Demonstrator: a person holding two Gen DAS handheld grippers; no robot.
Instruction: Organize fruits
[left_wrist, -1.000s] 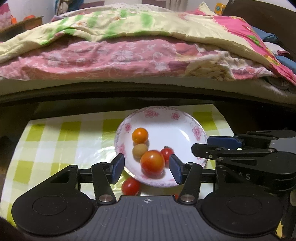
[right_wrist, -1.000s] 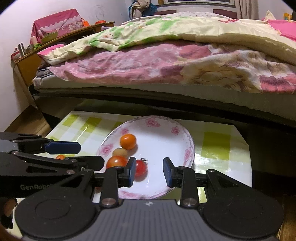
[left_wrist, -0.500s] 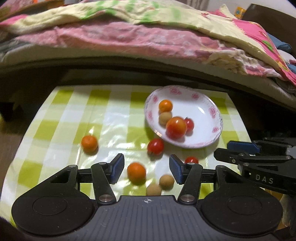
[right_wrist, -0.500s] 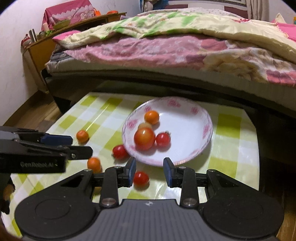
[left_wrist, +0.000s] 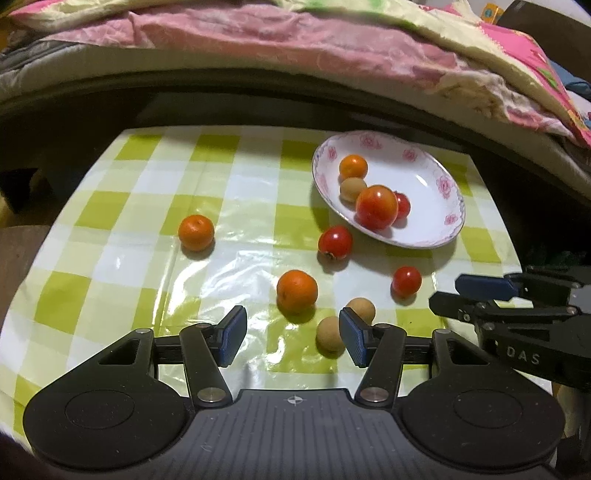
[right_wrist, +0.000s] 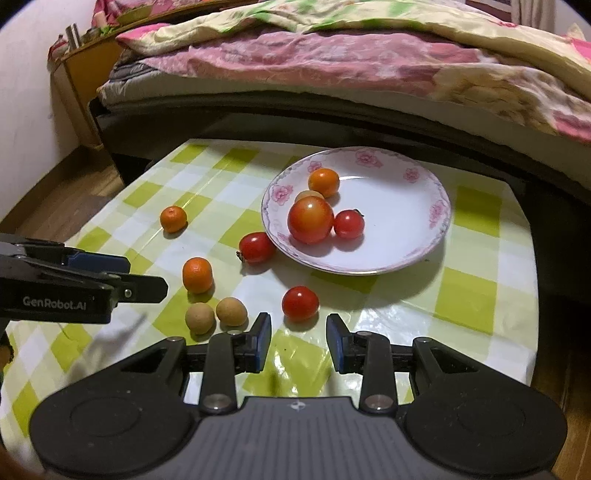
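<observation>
**Both grippers open above the loose fruit**

Just ahead of the left gripper (left_wrist: 291, 334), between its spread fingers, sits an orange (left_wrist: 297, 290) on the checked cloth (left_wrist: 110, 258). A brown longan (left_wrist: 330, 333) lies beside the inner face of its right finger, and a second longan (left_wrist: 360, 309) shows just beyond that fingertip. Nothing is held. Farther out to the left of the fingers is another orange (left_wrist: 196, 232); ahead and to the right lie two cherry tomatoes (left_wrist: 335, 240) (left_wrist: 406, 281).

The right gripper (right_wrist: 298, 341) is also open and holds nothing. A cherry tomato (right_wrist: 300, 303) rests just past its fingertips, in line with the gap. Ahead of both grippers stands the plate (right_wrist: 406, 251), carrying a large tomato (right_wrist: 310, 219), a small tomato (right_wrist: 348, 223), an orange (right_wrist: 324, 182) and a partly hidden longan (right_wrist: 308, 194). One tomato (right_wrist: 256, 247) lies close against the plate's near-left rim.
</observation>
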